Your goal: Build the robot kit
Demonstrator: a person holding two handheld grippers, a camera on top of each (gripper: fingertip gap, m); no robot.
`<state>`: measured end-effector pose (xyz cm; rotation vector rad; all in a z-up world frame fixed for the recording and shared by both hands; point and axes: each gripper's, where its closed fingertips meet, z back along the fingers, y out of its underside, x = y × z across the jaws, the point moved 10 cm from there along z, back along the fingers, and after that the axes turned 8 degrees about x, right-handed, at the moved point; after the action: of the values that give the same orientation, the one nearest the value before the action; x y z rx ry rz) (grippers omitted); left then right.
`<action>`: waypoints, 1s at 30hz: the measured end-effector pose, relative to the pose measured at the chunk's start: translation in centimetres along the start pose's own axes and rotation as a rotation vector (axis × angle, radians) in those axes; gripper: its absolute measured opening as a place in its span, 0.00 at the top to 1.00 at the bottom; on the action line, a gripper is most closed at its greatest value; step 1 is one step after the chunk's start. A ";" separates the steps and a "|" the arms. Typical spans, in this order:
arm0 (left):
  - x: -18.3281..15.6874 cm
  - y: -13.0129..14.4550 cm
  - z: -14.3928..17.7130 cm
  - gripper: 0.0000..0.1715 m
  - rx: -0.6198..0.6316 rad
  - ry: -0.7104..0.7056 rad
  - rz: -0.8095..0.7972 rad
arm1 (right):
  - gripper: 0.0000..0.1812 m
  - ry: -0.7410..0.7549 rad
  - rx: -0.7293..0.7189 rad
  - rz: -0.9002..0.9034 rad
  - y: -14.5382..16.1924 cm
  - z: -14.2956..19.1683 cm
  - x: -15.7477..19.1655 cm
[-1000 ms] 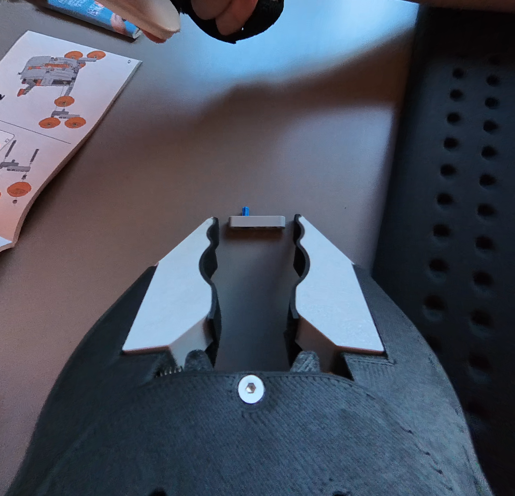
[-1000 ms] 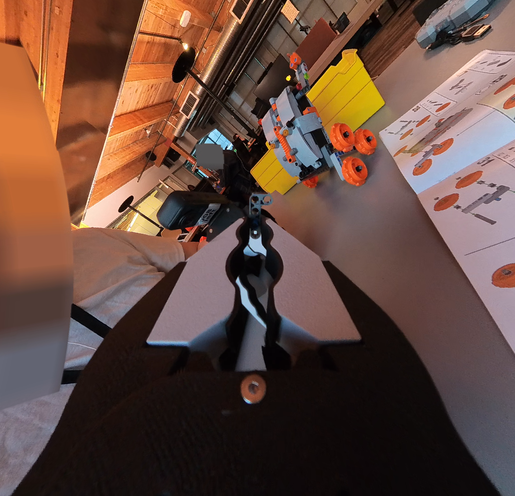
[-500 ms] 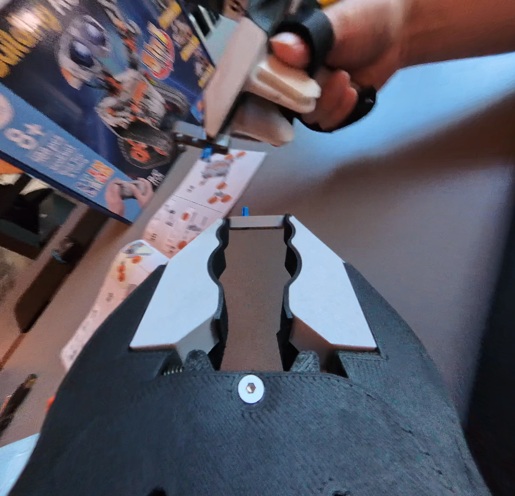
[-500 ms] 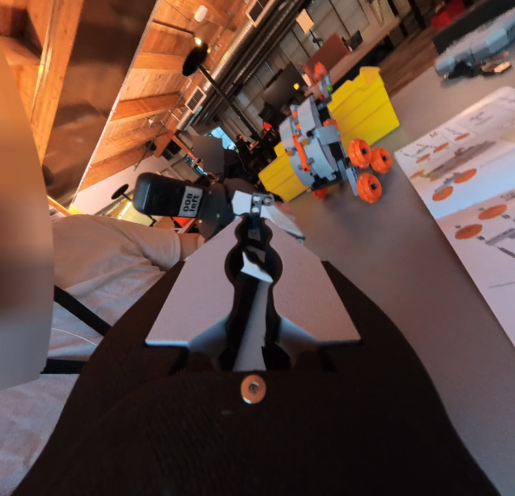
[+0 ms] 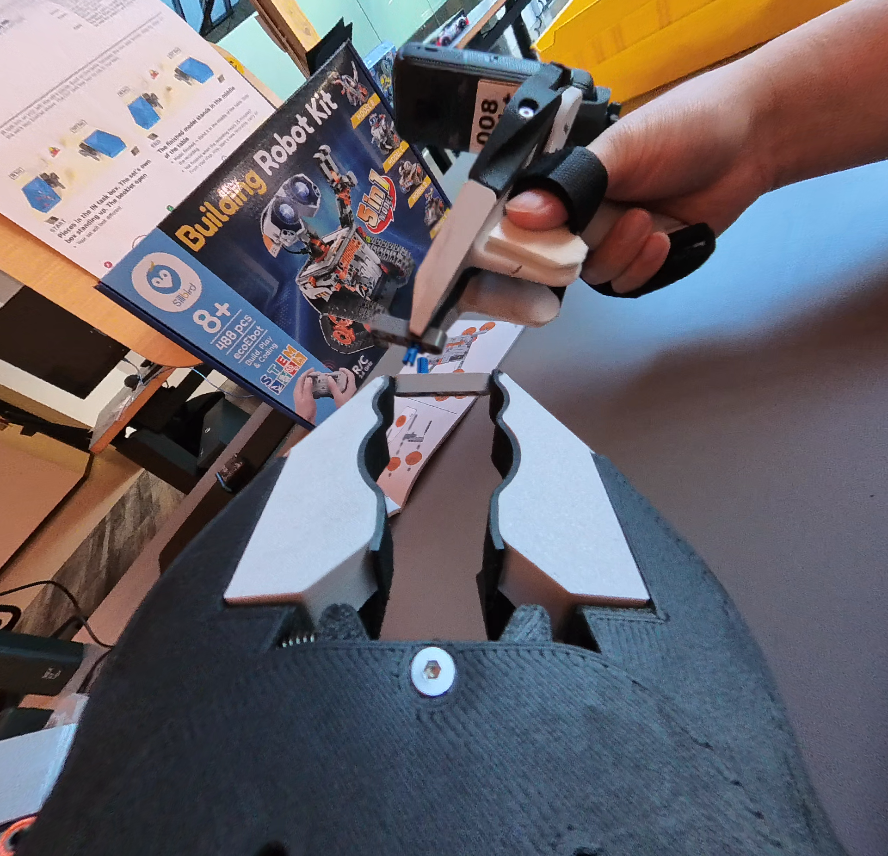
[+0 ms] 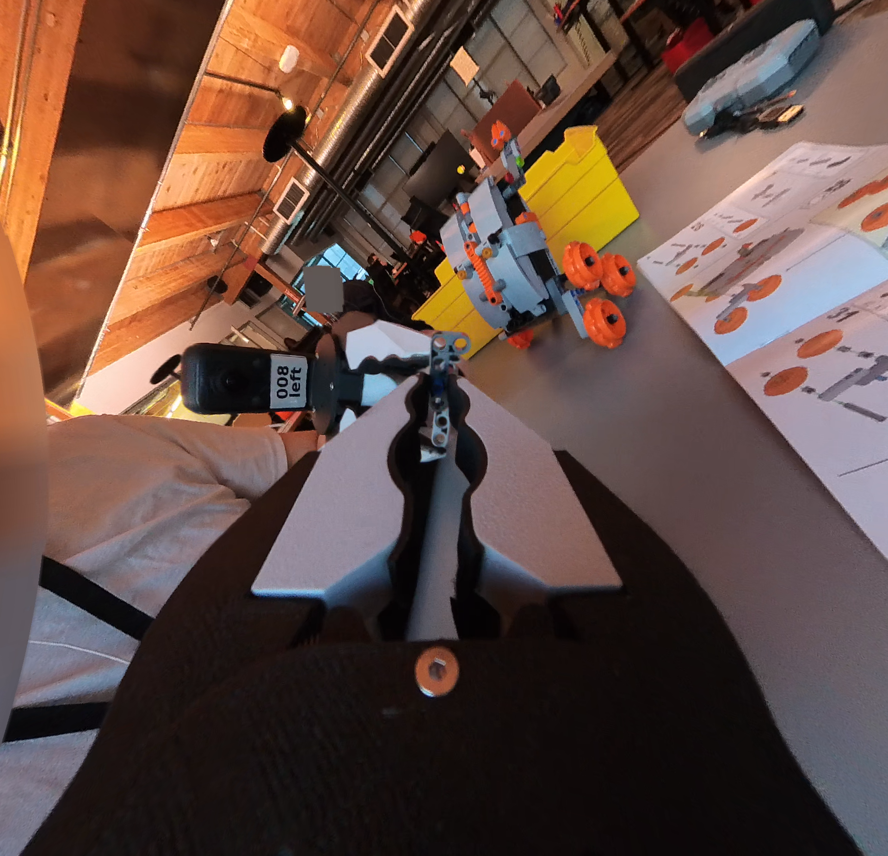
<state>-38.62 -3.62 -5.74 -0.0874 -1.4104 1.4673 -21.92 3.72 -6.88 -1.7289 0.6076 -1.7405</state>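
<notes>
My left gripper (image 5: 442,387) is shut on a short grey beam (image 5: 441,382), held crosswise between its fingertips above the grey table (image 5: 721,472), with a small blue pin (image 5: 423,364) sticking up from it. My right gripper (image 5: 425,335), held by a hand, hovers just above and beyond it, carrying a thin grey holed beam (image 5: 384,325) with a blue pin underneath. In the right wrist view my right gripper (image 6: 439,376) is shut on that thin beam (image 6: 447,347), which sticks out past the fingertips. The left gripper's camera (image 6: 240,378) shows just behind it.
A blue kit box (image 5: 269,237) stands at the left beside a printed sheet (image 5: 96,88). An open instruction booklet (image 6: 793,313) lies at the right. A part-built grey model with orange wheels (image 6: 519,265) stands before yellow bins (image 6: 576,198). The grippers are tip to tip, or close to it.
My left gripper closed on the grey beam that lay on the table, lifted it and tilted up. The two grippers have come close together.
</notes>
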 end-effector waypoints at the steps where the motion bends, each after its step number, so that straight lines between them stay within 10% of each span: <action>1: 0.0 0.0 0.0 0.77 0.003 0.004 -0.006 | 0.96 0.005 0.004 -0.004 0.0 -0.1 0.0; 30: -0.7 0.3 -0.1 0.77 0.035 -0.008 -0.105 | 0.96 0.076 0.048 0.026 0.1 -0.2 0.1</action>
<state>-38.38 -3.95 -6.36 0.0150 -1.3749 1.4063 -22.10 3.58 -6.94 -1.6213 0.6134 -1.7943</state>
